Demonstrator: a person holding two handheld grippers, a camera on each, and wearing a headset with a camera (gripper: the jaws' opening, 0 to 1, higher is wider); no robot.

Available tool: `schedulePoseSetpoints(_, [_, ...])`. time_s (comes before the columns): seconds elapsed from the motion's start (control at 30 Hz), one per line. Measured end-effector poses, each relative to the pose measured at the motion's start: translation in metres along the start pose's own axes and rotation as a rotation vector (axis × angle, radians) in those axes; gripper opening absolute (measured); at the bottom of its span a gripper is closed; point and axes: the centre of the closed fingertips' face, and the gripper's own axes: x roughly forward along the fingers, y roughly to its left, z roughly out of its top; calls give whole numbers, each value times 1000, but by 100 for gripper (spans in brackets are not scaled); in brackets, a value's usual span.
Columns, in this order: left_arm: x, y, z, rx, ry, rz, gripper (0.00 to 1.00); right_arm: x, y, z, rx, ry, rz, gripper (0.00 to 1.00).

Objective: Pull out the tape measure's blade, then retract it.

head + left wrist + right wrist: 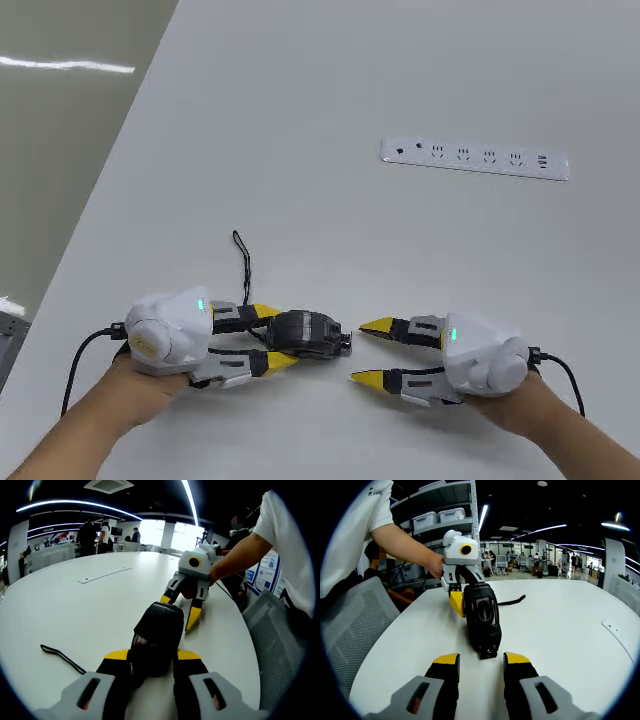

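A black tape measure (308,334) lies on the white table (330,210), its wrist strap (242,262) trailing toward the far side. My left gripper (273,337) is shut on its body; in the left gripper view the yellow-tipped jaws clamp the tape measure (157,639) from both sides. My right gripper (370,352) stands open just right of the case's blade end, a short gap away. In the right gripper view the tape measure (483,617) sits just ahead of the open fingertips (446,659), with the left gripper (456,562) behind it. No blade shows pulled out.
A white power strip (474,158) lies on the table at the far right. The table's left edge (95,200) runs diagonally, with the floor beyond. A mesh office chair (355,630) stands by the table in the right gripper view.
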Motion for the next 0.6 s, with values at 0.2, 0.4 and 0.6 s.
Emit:
schedulePoseSetpoints(0.2, [0,-1,0,0,-1,-14,29,7,1,-1,0,2,16,33])
schedulePoseSetpoints(0.4, [0,0,0,-2,-1,-28,28,11,2,-4,-10,9,32,30])
schedulePoseSetpoints(0.6, [0,0,-1,7,4,-37,28,14,0,-4,-19,9,35,27])
